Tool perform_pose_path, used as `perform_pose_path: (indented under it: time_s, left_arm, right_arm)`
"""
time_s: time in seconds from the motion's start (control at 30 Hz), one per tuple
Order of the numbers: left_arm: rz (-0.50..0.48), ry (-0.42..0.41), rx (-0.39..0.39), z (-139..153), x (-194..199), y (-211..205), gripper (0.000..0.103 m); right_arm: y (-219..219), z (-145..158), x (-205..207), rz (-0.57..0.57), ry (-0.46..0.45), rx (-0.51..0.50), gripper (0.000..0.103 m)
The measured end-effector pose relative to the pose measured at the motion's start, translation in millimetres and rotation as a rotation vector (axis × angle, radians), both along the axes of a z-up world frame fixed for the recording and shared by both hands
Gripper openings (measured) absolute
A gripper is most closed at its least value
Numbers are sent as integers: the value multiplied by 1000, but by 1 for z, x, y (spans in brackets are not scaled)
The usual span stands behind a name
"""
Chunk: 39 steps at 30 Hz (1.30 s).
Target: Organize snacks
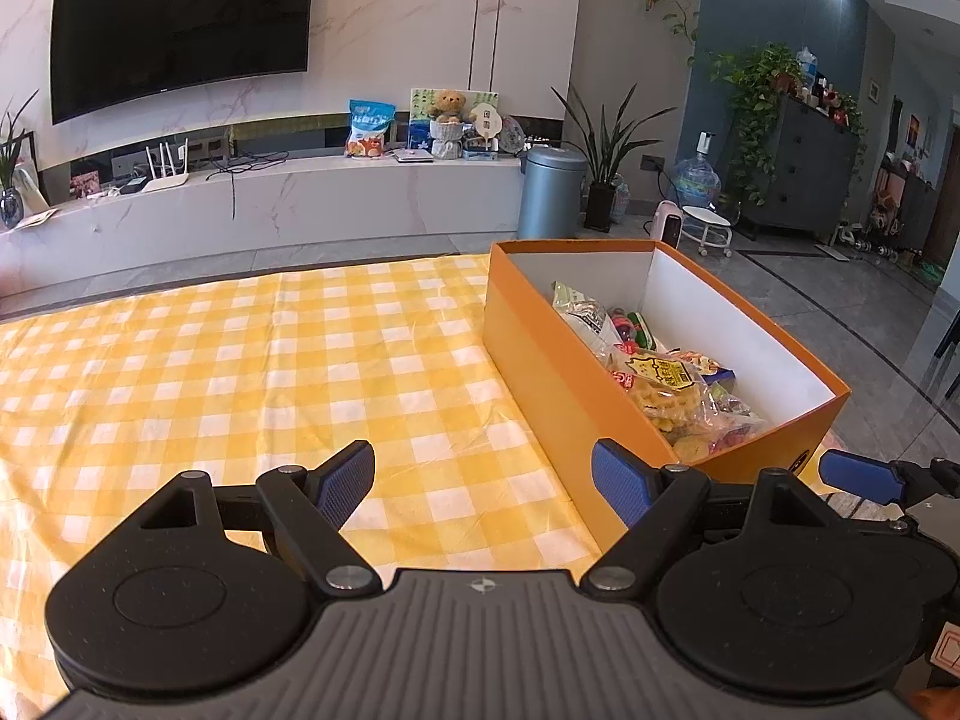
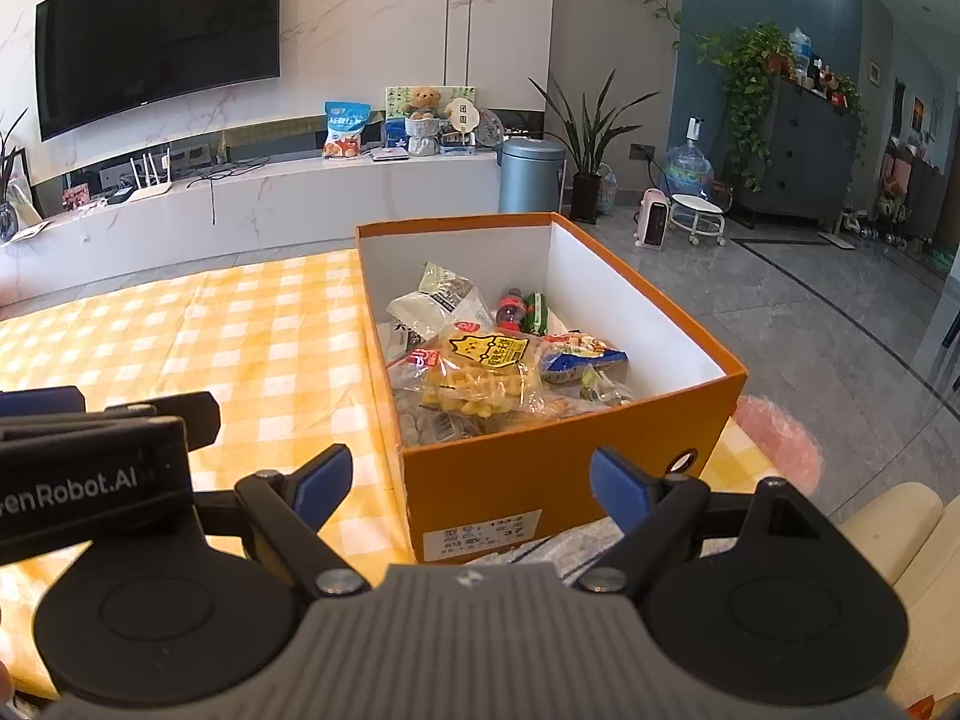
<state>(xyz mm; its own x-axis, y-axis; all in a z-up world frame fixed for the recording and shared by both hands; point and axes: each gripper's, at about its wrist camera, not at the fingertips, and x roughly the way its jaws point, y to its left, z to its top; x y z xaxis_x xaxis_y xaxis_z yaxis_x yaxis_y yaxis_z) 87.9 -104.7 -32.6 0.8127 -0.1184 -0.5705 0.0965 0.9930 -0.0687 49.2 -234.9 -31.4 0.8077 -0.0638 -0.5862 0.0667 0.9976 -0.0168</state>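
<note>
Over on the left, the left gripper hangs above the yellow checked tablecloth with its blue-padded fingers spread wide and nothing between them. Just to its right stands the orange box, its long axis running away from the grippers toward the TV wall, its near end about level with the fingertips. Inside, the snack packets lie heaped together: a pale green-and-white bag at the far end, a clear bag of yellow snacks lying nearest on top, and a blue-edged packet beside it on the right. The right gripper faces the box's near short wall squarely, its fingers wide apart and empty, holding off from the labelled end without touching it.
</note>
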Motion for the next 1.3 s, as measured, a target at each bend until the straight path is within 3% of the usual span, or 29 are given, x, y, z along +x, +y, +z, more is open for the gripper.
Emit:
perform_pose_path:
  time_s: [1.3]
  left_arm:
    - [25,40,6,-5,1,1,96]
  right_arm:
    - [6,-10,6,7,27,-34,84]
